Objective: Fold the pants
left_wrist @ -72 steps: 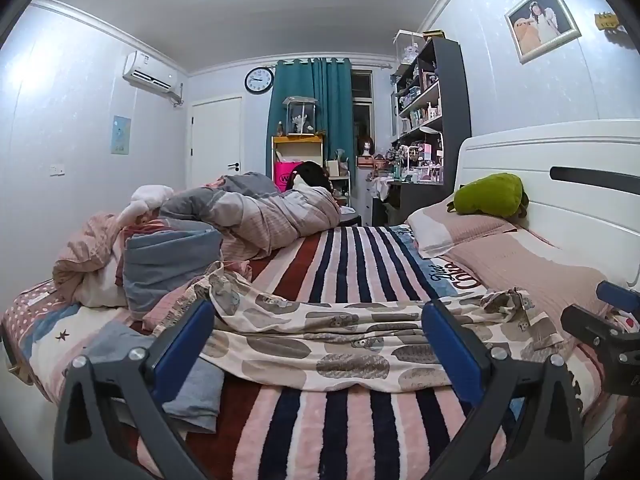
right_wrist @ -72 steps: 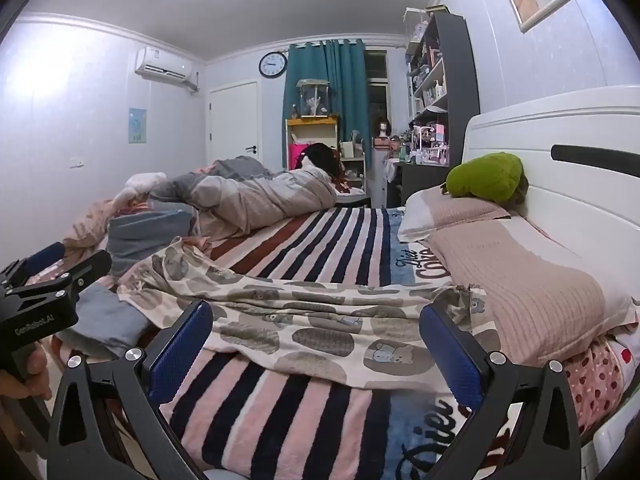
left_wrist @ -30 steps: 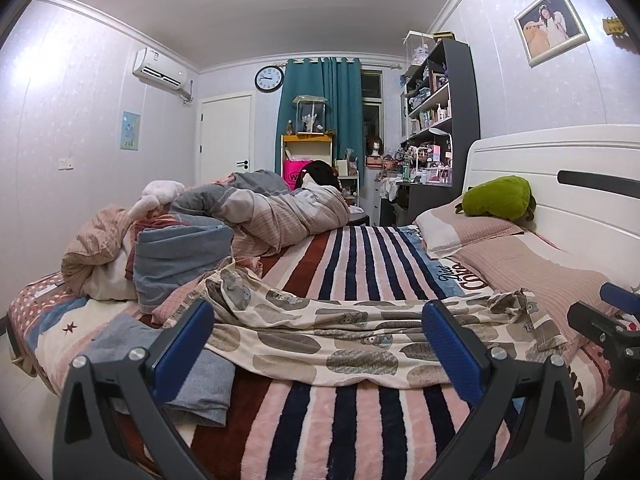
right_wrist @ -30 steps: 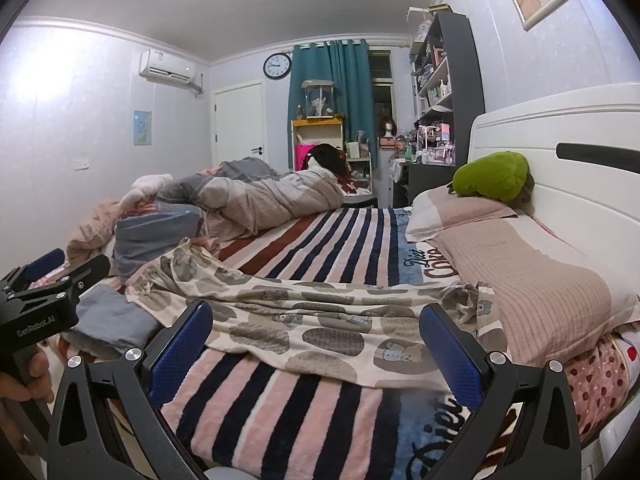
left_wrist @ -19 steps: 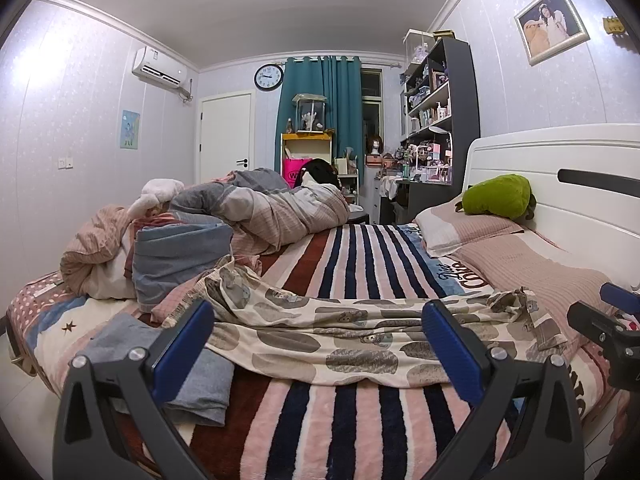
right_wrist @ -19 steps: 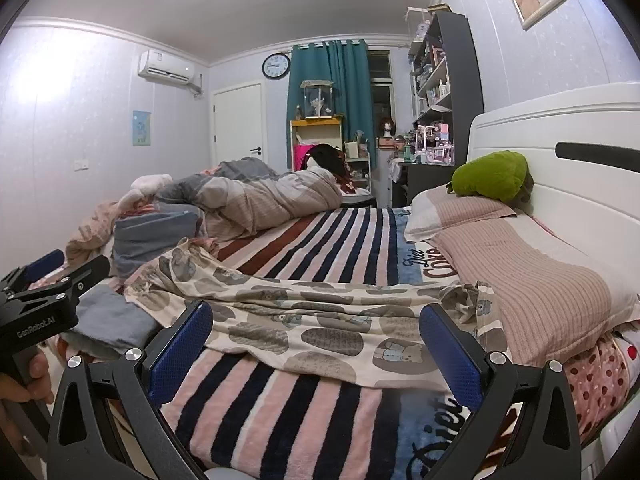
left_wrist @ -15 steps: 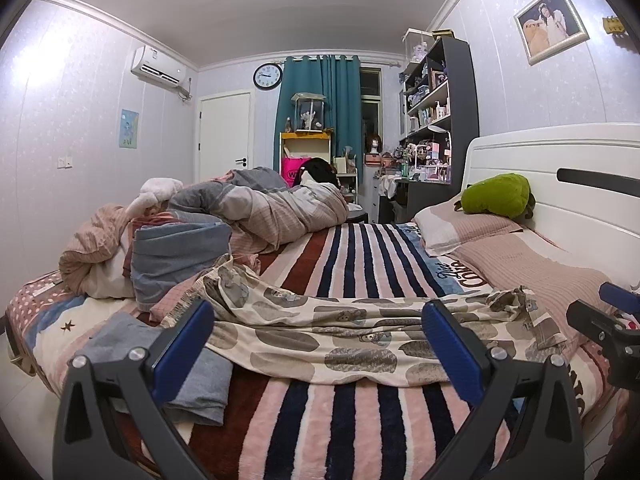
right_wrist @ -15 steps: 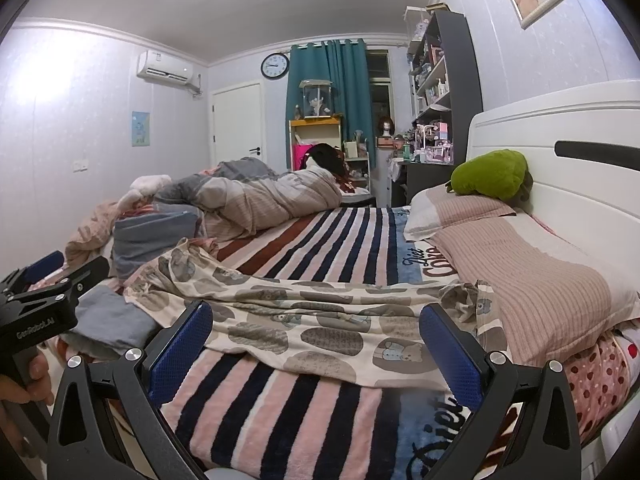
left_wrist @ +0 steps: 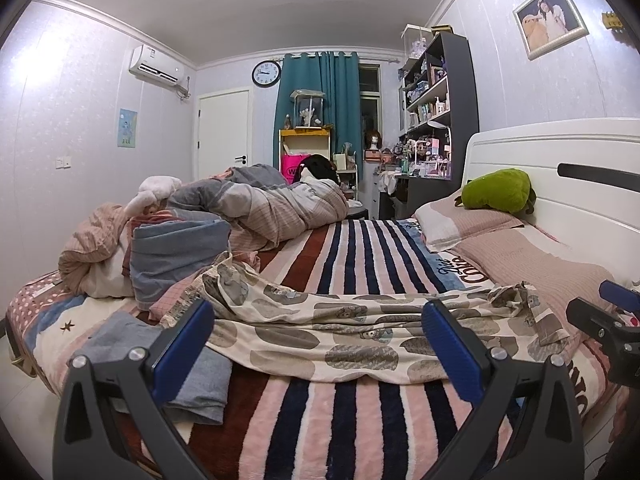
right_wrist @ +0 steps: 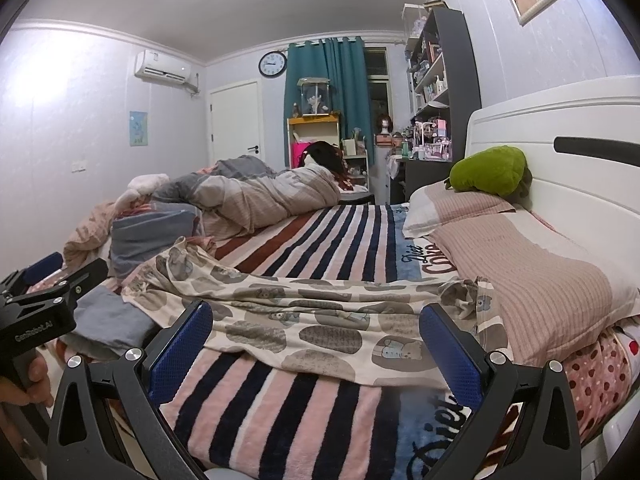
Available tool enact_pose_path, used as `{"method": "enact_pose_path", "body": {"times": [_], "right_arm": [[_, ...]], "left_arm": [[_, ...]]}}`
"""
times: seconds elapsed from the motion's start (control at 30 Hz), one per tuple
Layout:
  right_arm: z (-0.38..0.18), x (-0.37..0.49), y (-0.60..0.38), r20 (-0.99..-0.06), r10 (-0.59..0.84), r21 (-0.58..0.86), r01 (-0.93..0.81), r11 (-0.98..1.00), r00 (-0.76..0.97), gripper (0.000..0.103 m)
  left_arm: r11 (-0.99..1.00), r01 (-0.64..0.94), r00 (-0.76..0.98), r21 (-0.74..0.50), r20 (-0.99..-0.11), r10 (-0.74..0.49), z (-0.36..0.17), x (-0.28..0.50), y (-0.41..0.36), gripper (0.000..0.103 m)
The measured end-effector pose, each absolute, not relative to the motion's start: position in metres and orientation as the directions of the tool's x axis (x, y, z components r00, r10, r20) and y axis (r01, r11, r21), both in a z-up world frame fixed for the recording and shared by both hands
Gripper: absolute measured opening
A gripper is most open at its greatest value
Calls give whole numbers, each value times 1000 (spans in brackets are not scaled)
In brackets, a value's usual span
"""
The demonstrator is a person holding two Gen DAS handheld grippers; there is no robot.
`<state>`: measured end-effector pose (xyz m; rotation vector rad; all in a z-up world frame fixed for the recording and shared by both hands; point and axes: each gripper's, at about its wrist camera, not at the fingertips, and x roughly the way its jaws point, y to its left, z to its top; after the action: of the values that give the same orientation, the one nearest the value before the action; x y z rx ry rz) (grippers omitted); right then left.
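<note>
Cream pants [left_wrist: 328, 332] with grey dots and bear prints lie spread across the striped blanket [left_wrist: 352, 256], crumpled at the right end by the pillows. They also show in the right wrist view [right_wrist: 320, 320]. My left gripper [left_wrist: 316, 320] is open and empty, held above the bed's near edge in front of the pants. My right gripper [right_wrist: 316, 320] is open and empty, also short of the pants. The right gripper's tip shows at the right of the left wrist view [left_wrist: 600, 320]. The left gripper shows at the left of the right wrist view [right_wrist: 44, 300].
A folded grey-blue garment [left_wrist: 176, 364] lies left of the pants. A heap of bedding [left_wrist: 248, 208] sits at the far left. Pink pillows [left_wrist: 528, 260] and a green plush [left_wrist: 496, 190] lie by the white headboard [left_wrist: 560, 160]. Shelves [left_wrist: 436, 112] stand behind.
Both grippers have drifted slightly, so the view has shifted a little. The pants lie as before, and both grippers stay open.
</note>
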<state>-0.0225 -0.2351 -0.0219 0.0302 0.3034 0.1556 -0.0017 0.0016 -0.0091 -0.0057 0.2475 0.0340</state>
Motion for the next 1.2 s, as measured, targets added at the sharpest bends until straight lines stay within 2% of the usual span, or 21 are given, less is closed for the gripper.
{"method": "enact_pose_path", "body": {"times": [0.17, 0.27, 0.43, 0.63, 0.8, 0.87, 0.93, 1.03, 1.2], "right_arm": [[-27, -17, -235, -286, 132, 33, -128, 991, 949, 102], [-34, 1, -244, -313, 161, 79, -143, 987, 936, 102], [-51, 37, -254, -341, 154, 66, -140, 988, 927, 102], [-90, 85, -272, -439, 140, 74, -119, 990, 888, 102], [-141, 124, -299, -552, 235, 233, -123, 965, 800, 102], [-163, 137, -310, -594, 239, 269, -90, 959, 768, 100], [-188, 149, -321, -642, 235, 289, -53, 956, 730, 89], [-216, 158, -333, -687, 240, 317, -15, 948, 686, 80], [-216, 153, -339, -666, 291, 383, -20, 923, 687, 80]], "left_arm": [[1000, -14, 959, -7, -284, 11, -17, 15, 1, 102], [1000, -28, 948, 6, -317, 28, -26, 33, 2, 102], [999, -52, 923, 9, -382, 51, -44, 70, 7, 102], [998, -60, 872, -4, -487, 50, -82, 123, 12, 102], [998, -38, 809, -56, -588, -2, -125, 170, 20, 102], [997, -35, 783, -67, -622, -14, -144, 188, 22, 102], [995, -42, 756, -90, -654, -28, -165, 204, 25, 102], [987, -42, 723, -156, -687, -77, -188, 221, 30, 102], [972, -36, 709, -233, -691, -139, -204, 238, 34, 101]]}}
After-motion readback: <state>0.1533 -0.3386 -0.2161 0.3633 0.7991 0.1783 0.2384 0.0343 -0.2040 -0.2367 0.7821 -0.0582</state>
